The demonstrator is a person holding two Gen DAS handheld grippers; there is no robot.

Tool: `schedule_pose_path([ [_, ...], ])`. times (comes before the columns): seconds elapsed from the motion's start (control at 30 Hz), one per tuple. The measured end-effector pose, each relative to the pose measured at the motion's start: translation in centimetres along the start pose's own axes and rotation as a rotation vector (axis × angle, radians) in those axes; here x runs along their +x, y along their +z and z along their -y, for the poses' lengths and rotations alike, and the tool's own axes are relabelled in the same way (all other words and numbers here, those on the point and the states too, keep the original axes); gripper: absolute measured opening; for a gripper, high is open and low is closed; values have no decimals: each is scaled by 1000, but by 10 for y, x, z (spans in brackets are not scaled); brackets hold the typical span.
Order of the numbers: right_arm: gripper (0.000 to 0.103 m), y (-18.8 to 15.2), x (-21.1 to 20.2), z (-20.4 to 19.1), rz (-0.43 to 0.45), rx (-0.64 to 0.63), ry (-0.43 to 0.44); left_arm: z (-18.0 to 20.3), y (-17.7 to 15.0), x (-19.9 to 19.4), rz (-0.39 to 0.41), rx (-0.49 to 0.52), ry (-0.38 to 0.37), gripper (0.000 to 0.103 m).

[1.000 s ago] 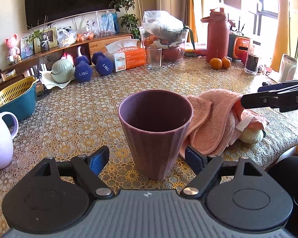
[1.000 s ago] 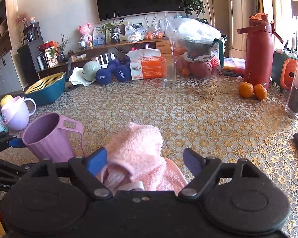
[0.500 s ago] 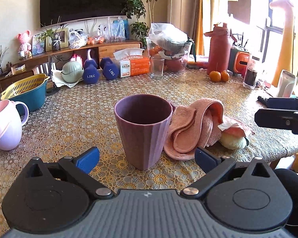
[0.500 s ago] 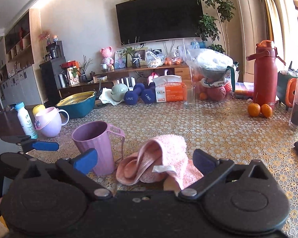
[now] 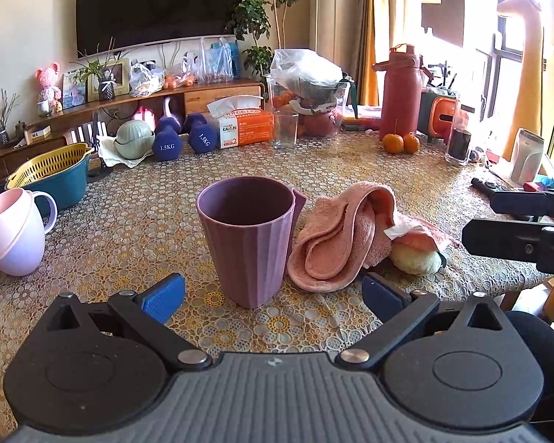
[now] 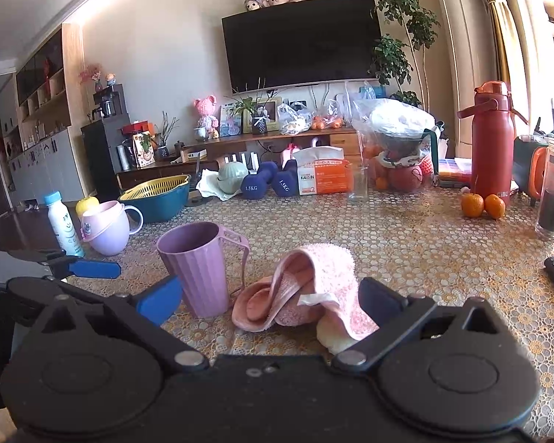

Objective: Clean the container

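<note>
"1.5KG" dumbbells (image 5: 166, 143) behind cup (image 5: 248, 243)

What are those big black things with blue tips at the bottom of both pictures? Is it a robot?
No robot. A person holds two grabbing tools, one in each hand, and each tool has a camera looking forward along its fingers. One picture comes from the left gripper, the other from the right gripper. Both are open and hold nothing. In front of them, on the patterned table, stands a purple cup with a crumpled pink towel beside it. Farther back are a pink mug, blue dumbbells and two oranges.
</note>
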State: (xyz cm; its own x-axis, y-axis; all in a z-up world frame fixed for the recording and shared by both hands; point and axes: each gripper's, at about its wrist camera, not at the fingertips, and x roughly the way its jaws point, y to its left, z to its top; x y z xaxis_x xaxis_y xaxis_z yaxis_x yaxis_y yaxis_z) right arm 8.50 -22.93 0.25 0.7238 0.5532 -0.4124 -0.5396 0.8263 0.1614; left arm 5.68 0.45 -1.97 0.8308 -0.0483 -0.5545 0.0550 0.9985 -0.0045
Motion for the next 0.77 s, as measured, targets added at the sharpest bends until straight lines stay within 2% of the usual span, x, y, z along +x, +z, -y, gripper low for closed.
schedule_pose_path([
  [0.77,102,-13,3,-1,-29,40,-14,-5,0,4,-15,-13,-1,103],
])
